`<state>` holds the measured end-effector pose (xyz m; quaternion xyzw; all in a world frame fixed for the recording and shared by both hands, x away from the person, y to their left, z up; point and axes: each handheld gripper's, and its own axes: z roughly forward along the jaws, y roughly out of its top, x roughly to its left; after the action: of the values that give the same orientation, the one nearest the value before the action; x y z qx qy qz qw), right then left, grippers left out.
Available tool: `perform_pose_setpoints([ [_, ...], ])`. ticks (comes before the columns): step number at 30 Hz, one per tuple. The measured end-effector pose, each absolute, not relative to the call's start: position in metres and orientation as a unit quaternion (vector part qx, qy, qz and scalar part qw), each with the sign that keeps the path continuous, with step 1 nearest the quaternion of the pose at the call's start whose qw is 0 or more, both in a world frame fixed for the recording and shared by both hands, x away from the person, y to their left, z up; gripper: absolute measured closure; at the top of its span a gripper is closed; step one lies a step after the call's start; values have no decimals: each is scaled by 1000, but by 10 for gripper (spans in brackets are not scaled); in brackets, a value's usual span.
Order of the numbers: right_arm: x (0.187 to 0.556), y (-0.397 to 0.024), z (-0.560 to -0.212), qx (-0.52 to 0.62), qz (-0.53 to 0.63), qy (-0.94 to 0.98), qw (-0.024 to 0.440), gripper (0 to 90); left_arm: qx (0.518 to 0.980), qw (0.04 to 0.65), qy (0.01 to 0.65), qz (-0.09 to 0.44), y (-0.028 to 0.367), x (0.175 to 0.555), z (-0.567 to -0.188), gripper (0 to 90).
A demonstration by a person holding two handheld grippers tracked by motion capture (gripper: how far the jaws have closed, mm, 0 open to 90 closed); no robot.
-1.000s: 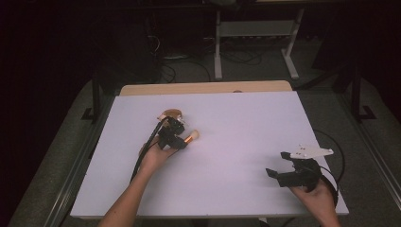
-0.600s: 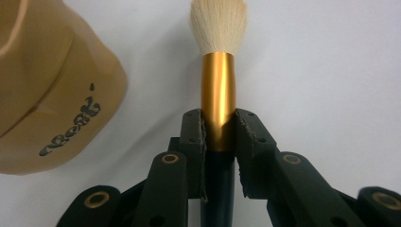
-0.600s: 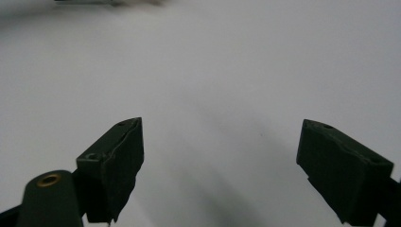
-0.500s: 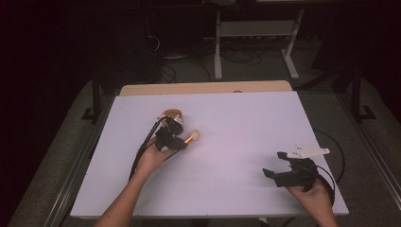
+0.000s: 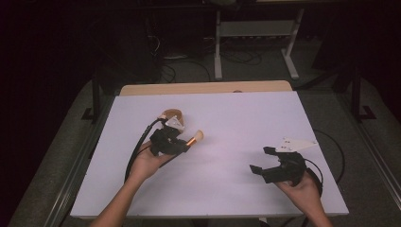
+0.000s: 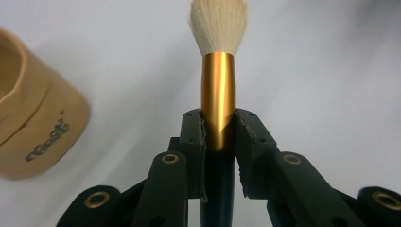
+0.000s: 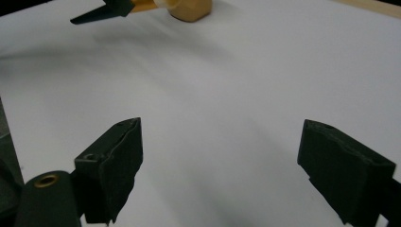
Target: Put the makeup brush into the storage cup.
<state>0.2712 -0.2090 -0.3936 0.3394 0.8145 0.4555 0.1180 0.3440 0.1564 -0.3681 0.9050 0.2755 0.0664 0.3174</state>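
Left tool [image 6: 218, 137] clamped on brush [image 6: 218, 90], tan cup [image 6: 33, 123] just beside it; since a second ago, lifted and drawn nearer. Right tool [image 7: 220, 165] gapes empty, shifted slightly across the worktop [image 5: 227, 118].
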Motion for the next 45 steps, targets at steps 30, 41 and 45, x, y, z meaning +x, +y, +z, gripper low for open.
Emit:
perform_pose_setpoints([
  [30, 314, -100, -377, 243, 509, 824, -38, 394, 893, 413, 171, 54, 145, 287, -350, 743],
  [41, 320, -102, -374, 220, 535, 807, -121, 715, 892, 422, 157, 37, 146, 288, -362, 743],
  [45, 320, -100, -371, 208, 526, 817, -114, 727, 890, 428, 156, 27, 146, 289, -365, 744],
])
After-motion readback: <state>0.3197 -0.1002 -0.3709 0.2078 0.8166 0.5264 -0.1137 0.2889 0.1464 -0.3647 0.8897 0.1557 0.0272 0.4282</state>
